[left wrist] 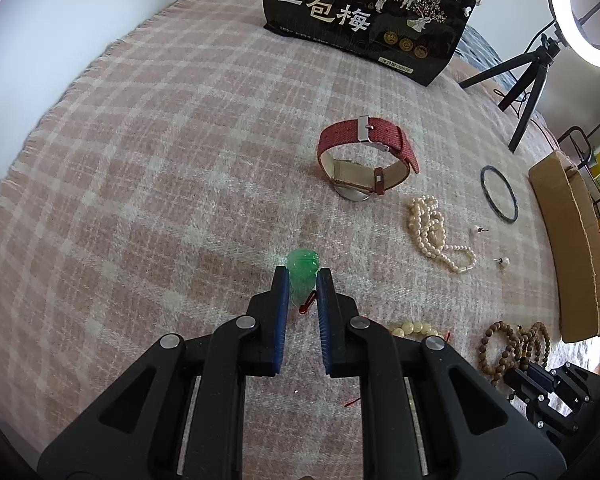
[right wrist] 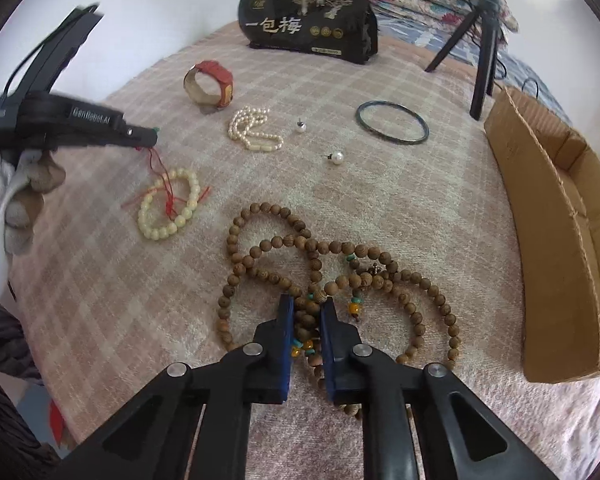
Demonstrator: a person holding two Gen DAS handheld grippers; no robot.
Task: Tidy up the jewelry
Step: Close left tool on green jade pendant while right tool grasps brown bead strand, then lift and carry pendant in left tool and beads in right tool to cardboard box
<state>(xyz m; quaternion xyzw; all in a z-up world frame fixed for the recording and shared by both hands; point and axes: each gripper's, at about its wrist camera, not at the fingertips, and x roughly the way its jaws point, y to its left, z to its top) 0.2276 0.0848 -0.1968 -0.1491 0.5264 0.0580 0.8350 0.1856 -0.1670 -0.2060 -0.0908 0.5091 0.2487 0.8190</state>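
My left gripper is shut on a green jade pendant with a red cord, held above the plaid blanket; it also shows in the right wrist view, cord hanging over a cream bead bracelet. My right gripper is shut on a long wooden bead necklace lying on the blanket. A red-strap watch, a pearl necklace, a dark bangle and two pearl earrings lie apart on the blanket.
An open cardboard box stands at the right edge. A black snack bag stands at the back. A ring light on a black tripod stands at the back right. The blanket ends at a white wall on the left.
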